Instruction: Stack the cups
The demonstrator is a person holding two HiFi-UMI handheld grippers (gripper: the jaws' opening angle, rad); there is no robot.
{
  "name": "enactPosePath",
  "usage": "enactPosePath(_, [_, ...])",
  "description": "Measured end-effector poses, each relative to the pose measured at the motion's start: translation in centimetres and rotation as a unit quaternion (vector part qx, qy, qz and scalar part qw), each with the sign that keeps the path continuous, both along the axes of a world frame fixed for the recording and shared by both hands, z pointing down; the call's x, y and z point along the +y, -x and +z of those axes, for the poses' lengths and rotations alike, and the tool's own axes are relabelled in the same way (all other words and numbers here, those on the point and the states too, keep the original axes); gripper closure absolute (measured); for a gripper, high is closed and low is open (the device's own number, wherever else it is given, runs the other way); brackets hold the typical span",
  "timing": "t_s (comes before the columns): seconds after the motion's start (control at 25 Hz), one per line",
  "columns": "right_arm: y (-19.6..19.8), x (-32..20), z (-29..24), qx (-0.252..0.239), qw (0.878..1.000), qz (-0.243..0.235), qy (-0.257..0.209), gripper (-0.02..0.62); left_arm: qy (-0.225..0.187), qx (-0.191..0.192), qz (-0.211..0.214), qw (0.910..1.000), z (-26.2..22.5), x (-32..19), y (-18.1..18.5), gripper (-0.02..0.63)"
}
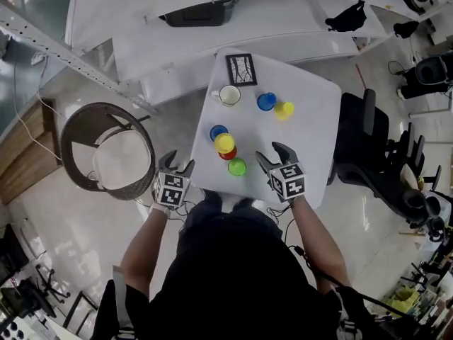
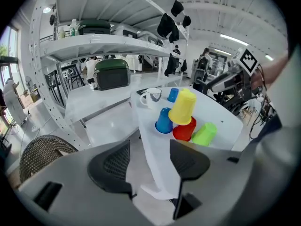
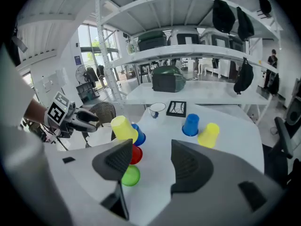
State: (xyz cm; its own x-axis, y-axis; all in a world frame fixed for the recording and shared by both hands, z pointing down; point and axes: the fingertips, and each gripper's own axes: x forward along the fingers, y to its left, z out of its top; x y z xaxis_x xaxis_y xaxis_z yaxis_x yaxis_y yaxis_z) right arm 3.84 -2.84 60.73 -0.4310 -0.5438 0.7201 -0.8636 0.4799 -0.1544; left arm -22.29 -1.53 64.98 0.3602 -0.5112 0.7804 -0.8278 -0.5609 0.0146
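On the white table (image 1: 311,140) a yellow cup (image 1: 224,143) sits upside down and tilted on a red cup (image 1: 228,154). A blue cup (image 1: 218,132) stands just behind them and a green cup (image 1: 237,166) just in front. Farther back are a second blue cup (image 1: 266,102) and a second yellow cup (image 1: 284,110). My left gripper (image 1: 177,163) hangs open off the table's near left corner, its jaws (image 2: 149,161) empty. My right gripper (image 1: 273,154) is open over the near edge, right of the green cup (image 3: 130,175), with nothing between its jaws (image 3: 150,166).
A white mug (image 1: 228,95) and a small black picture frame (image 1: 241,69) stand at the table's far side. A round wicker basket (image 1: 106,151) sits on the floor to the left, a black office chair (image 1: 361,140) to the right. White shelving (image 1: 212,27) runs behind the table.
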Motion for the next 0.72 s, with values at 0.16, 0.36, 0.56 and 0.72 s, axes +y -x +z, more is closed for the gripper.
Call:
enactPosePath(0.16, [-4.1, 0.1, 0.0, 0.003, 0.999, 0.038, -0.008, 0.341, -0.009, -0.006, -0.007, 0.9999, -0.7, -0.1, -1.3, 0.344])
enactPosePath(0.36, [-9.1, 0.0, -0.1, 0.006, 0.996, 0.089, -0.021, 0.345, -0.008, -0.013, -0.026, 0.9995, -1.4, 0.0, -2.2, 0.344])
enactPosePath(0.56, [-12.3, -0.2, 0.7, 0.003, 0.995, 0.098, -0.016, 0.347, -0.013, -0.022, -0.044, 0.9987, -2.2, -0.2, -3.1, 0.345])
enactPosePath(0.72, [-14.0, -1.4, 1.7, 0.015, 0.995, 0.094, -0.013, 0.360, -0.010, -0.027, -0.054, 0.9981, -2.3, 0.1, -3.9, 0.345])
